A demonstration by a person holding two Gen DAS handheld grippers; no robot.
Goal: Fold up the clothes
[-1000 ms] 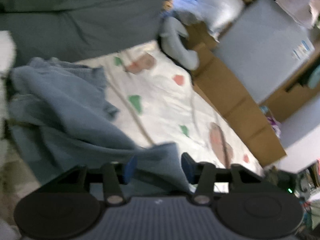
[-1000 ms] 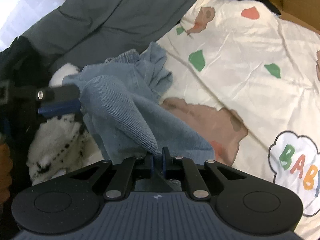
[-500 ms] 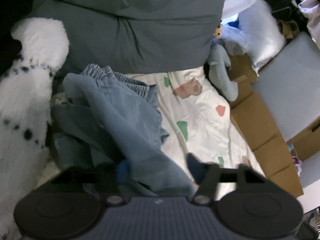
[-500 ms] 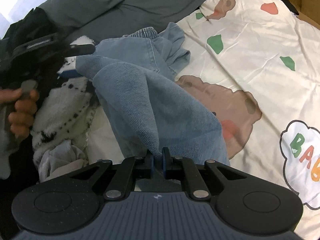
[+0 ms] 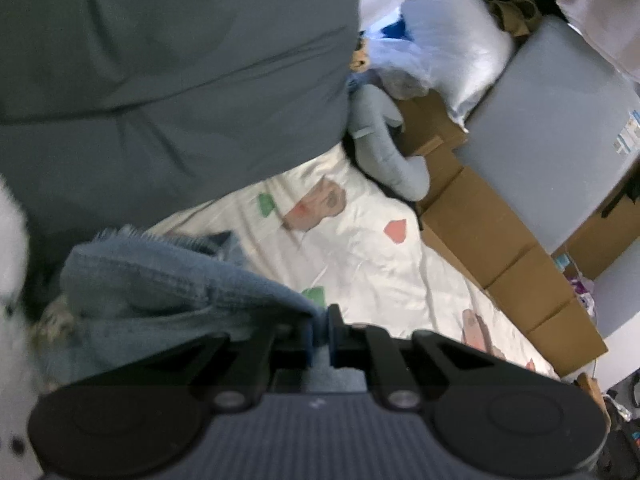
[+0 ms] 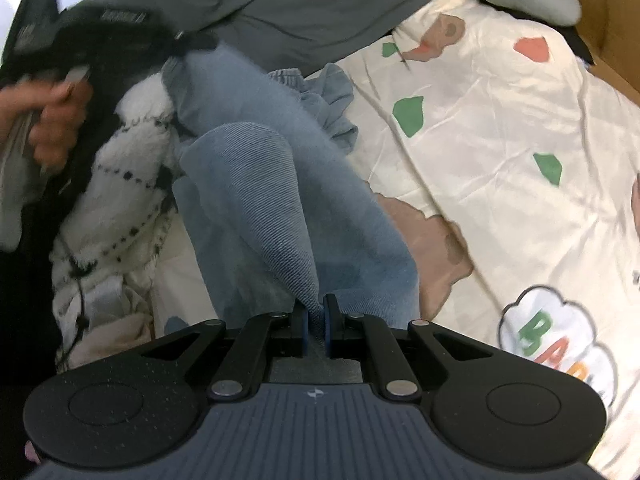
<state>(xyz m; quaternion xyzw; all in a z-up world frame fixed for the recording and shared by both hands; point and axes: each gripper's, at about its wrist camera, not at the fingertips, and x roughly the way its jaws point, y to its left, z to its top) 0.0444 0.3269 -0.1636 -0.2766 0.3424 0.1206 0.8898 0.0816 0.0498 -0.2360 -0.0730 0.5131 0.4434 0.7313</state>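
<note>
Left wrist view: the left gripper is pinching a fold of the soft blue denim-look garment between its two blue-padded fingers, which are pressed together on the cloth. The garment is bunching out toward 9 and 10 o'clock, lying on the cream bedsheet with coloured patches. A large grey duvet is filling the 11 to 12 o'clock area. Brown cardboard boxes are running along the bed edge at 3 o'clock, beside a pale grey plush toy. A white fluffy spotted fabric is showing at 9 o'clock.

Right wrist view: the right gripper is clamping another edge of the same blue garment, its fingers closed tight on the cloth. The garment is rising in a ridge toward 11 o'clock, draping over the sheet. At 10 o'clock, blurred, a person's hand is gripping the black handle of the left gripper. The white fluffy fabric is lying at 9 o'clock, touching the garment.
</note>
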